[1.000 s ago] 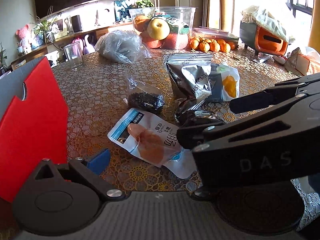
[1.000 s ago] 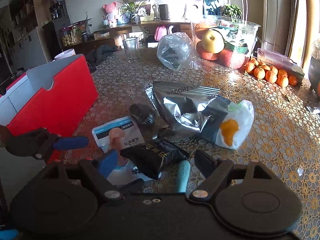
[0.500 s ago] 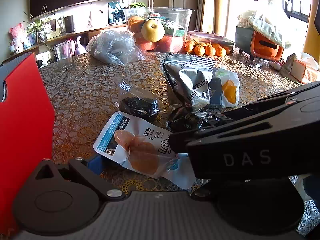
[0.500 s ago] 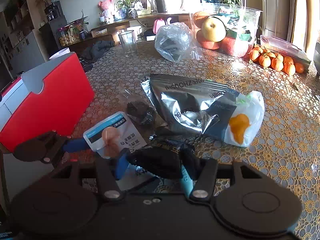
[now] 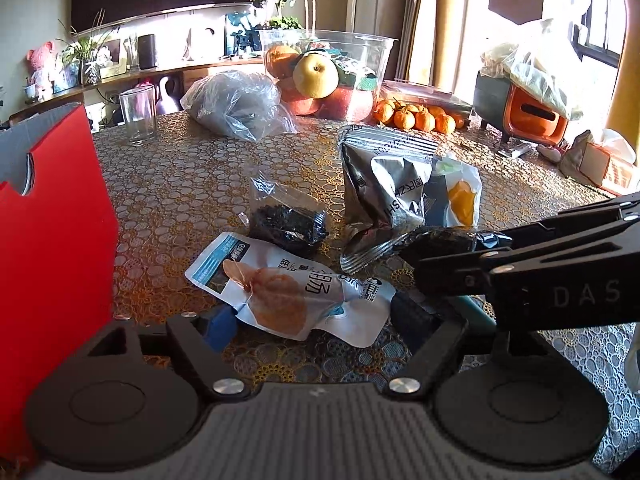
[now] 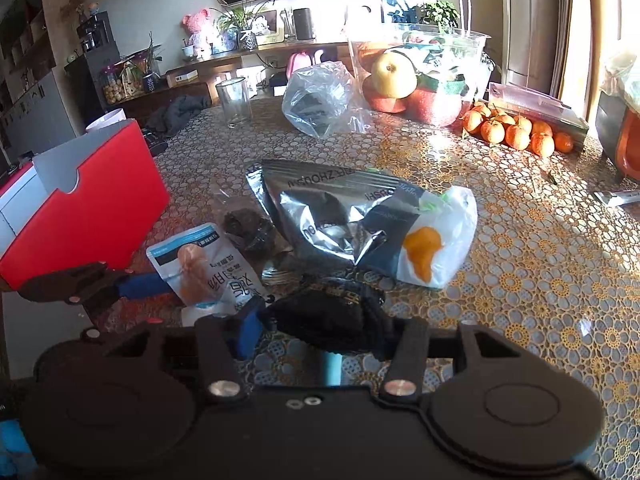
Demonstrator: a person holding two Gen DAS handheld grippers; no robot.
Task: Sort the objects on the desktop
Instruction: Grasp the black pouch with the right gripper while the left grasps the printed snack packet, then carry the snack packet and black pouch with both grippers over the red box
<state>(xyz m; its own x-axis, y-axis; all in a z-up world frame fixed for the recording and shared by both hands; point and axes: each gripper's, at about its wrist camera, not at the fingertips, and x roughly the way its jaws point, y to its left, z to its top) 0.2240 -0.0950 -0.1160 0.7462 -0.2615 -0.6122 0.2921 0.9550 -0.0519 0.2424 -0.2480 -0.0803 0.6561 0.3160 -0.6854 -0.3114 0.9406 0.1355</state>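
Fingers of the right gripper (image 6: 320,322) now pinch a dark snack packet (image 6: 332,316), where a second ago they stood apart with the packet lying loose between them. Judged from that closure, the pick-up stage of the sort is done and the carry comes next, most likely toward the red box (image 6: 92,200) well off to the left of the jaws.

The packet is black and crinkled, with faint gold print on its top face, and it bulges out ahead of the closed jaws. In the left wrist view the same packet (image 5: 440,240) pokes from the right gripper's tip, with a silvery edge showing beside it.

The left gripper (image 5: 316,320) stands wide, its blue pad and dark pad on either side of a white-and-blue chicken pouch (image 5: 280,288), which lies flat on the lace-patterned table (image 5: 180,184) without being squeezed. Just ahead of those open jaws lies a clear bag of dark dried food (image 5: 286,220), and beyond it a silver foil bag (image 5: 384,184) overlapping a white mango pouch (image 5: 456,196).
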